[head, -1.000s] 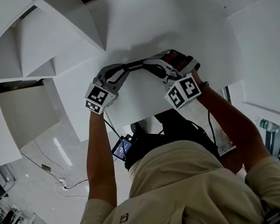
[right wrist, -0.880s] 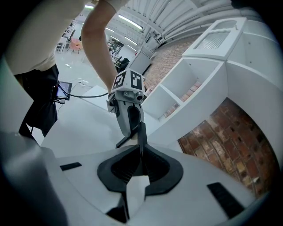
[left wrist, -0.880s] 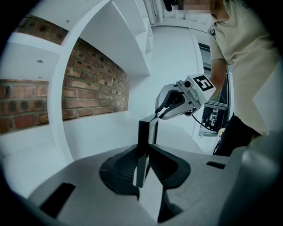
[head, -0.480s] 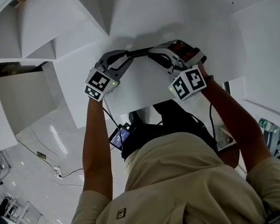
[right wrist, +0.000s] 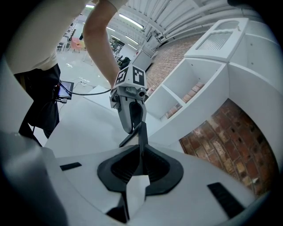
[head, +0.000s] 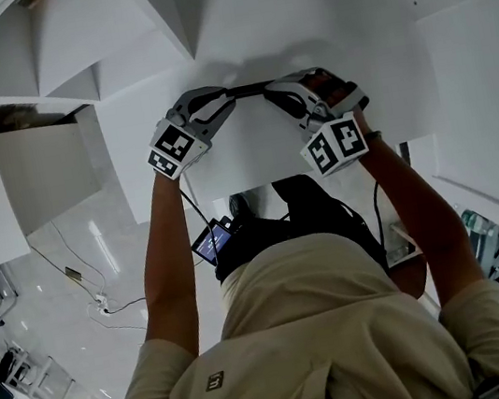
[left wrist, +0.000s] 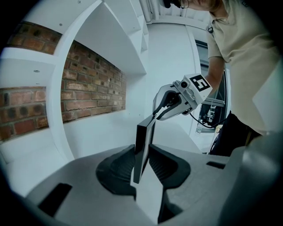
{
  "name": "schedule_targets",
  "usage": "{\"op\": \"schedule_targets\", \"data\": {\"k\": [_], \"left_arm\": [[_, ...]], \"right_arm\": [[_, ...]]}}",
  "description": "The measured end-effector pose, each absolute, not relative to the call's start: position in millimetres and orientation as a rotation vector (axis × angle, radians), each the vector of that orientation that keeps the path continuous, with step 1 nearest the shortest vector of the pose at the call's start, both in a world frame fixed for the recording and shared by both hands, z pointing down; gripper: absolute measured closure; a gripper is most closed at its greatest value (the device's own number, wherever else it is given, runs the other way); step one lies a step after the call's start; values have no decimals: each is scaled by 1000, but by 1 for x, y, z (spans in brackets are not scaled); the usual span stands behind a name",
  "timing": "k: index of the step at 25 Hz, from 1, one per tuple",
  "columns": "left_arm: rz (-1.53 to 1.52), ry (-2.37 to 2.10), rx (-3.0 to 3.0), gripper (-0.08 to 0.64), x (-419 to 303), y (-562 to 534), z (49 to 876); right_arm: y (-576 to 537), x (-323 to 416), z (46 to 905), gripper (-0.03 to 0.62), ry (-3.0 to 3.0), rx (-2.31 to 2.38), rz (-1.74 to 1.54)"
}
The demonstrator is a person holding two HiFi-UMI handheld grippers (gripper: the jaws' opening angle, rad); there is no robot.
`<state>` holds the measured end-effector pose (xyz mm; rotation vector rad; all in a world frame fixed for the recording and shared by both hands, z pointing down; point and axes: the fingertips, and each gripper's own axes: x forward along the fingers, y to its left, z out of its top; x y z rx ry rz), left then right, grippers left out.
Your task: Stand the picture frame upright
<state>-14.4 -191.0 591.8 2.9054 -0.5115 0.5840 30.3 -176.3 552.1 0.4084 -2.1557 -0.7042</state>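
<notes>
The picture frame [head: 248,91] is a thin black slab, seen edge-on as a dark line between my two grippers over the white shelf top [head: 252,160]. My left gripper [head: 229,98] is shut on its left end and my right gripper [head: 269,89] is shut on its right end. In the left gripper view the picture frame [left wrist: 143,145] stands on edge between the jaws of my left gripper [left wrist: 143,167], with the right gripper [left wrist: 173,101] gripping its far end. In the right gripper view the picture frame [right wrist: 142,141] shows its back stand leg [right wrist: 128,140], with my right gripper [right wrist: 141,164] clamped on it.
White slanted partitions [head: 159,29] and cubbies rise behind the shelf top, with a brick wall [left wrist: 88,84] at the back. A white side panel [head: 473,62] stands at the right. Left of the shelf is open floor with cables [head: 110,326].
Both grippers, with the frame between them, have moved slightly farther up and away over the shelf top since a second ago. Little has moved in the last half second.
</notes>
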Motion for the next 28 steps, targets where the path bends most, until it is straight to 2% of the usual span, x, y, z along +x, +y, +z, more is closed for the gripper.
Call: {"op": "schedule_targets", "data": {"k": [28], "left_arm": [[664,-565,2900,480,-39,-160,564]], "right_arm": [[-166,34,548,557,-2123,432,-683]]}}
